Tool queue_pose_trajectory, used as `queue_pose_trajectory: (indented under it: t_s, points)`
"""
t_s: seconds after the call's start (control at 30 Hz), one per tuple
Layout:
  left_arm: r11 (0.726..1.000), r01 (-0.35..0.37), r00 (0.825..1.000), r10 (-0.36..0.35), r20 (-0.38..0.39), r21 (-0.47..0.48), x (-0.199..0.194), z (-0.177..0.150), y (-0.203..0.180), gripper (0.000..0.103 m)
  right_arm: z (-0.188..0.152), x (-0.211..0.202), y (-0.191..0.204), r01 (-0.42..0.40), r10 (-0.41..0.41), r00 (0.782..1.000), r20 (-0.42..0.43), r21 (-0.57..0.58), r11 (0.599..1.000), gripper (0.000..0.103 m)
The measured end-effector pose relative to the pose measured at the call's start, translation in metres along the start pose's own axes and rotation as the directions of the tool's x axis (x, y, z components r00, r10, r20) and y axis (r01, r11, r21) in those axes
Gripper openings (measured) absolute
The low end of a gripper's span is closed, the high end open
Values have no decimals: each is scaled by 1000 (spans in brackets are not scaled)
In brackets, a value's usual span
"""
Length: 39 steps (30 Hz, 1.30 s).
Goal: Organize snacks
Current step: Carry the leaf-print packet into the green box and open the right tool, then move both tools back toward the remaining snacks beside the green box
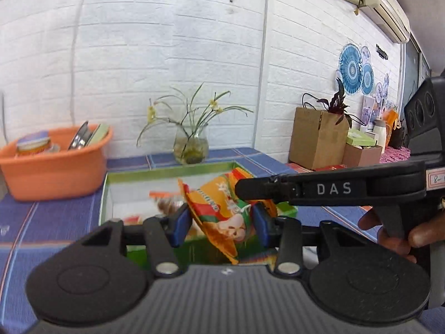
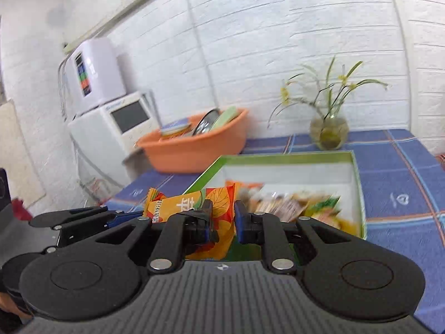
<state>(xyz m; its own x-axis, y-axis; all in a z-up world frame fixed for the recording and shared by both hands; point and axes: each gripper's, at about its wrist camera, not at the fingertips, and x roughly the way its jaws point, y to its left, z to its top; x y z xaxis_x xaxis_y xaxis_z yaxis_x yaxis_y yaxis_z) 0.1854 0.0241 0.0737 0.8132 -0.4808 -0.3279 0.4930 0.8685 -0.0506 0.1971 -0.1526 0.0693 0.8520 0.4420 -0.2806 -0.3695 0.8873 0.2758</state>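
An orange snack packet (image 1: pixel 222 211) with red and green print hangs between both grippers over a green-rimmed white box (image 1: pixel 167 172). My left gripper (image 1: pixel 221 221) has its blue pads on either side of the packet and grips it. My right gripper (image 2: pixel 224 222) is shut on the same packet (image 2: pixel 219 208) at its other end; it shows in the left wrist view (image 1: pixel 250 192) as a black arm reaching in from the right. The box (image 2: pixel 278 158) holds several other snack packets (image 2: pixel 292 206), blurred.
An orange basin (image 1: pixel 52 167) with dishes stands at the back left of the blue checked tablecloth (image 2: pixel 403 183). A glass vase (image 1: pixel 190 147) with a plant stands behind the box. Cardboard boxes (image 1: pixel 317 139) are at the right; white appliances (image 2: pixel 111 122) at the left.
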Motion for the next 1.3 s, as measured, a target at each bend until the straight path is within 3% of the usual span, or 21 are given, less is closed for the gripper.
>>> queue_pose_trajectory:
  t_s: [0.2,0.3,0.4,0.43,0.47,0.5,0.53,0.6,0.63,0.93,1.07,1.13,1.2,1.3]
  points:
    - [1000,-23,999,23,-39,-15,68,21,1,43,15,39,-27,120,-120,993,5,-14,993,27]
    - [997,-76,995,74,-68,-30,96,17,5,44,10,54,-39,178,-178,984,2,6,984,9]
    - [988,-153,985,150,-90,-31,112,9,11,45,2,64,-50,191,-190,981,-24,64,979,7]
    - [985,-167,983,164,-88,-30,112,8,13,47,0,64,-52,188,-187,982,-24,76,979,16]
    - [982,-187,980,184,-79,-23,109,7,14,57,-2,63,-53,191,-190,981,-21,84,978,24]
    - [979,-203,977,201,-71,-17,105,6,14,63,-3,60,-53,200,-200,980,-8,83,976,43]
    - [977,-214,975,213,-62,-10,99,6,14,65,-5,57,-52,207,-208,978,6,74,976,63]
    - [974,-225,974,225,-37,4,88,6,15,67,-6,49,-45,243,-244,968,50,31,970,88]
    - [973,-230,973,230,-31,5,82,6,15,67,-6,45,-41,261,-261,962,76,9,965,92]
    - [961,-270,962,272,21,-68,5,-23,37,74,-11,10,-11,289,-255,940,225,-131,948,103]
    - [939,-334,942,337,16,-86,-29,-48,46,78,-18,-2,2,270,-232,943,239,-138,953,103]
    - [923,-377,925,379,13,-73,-45,-60,49,82,-24,-10,5,235,-202,953,226,-127,964,103]
    - [909,-415,909,416,11,-38,-57,-73,50,100,-32,-20,4,175,-153,964,218,-87,981,103]
    - [907,-418,908,418,2,45,-69,-89,47,102,-47,-38,-2,41,-34,981,193,-30,999,103]
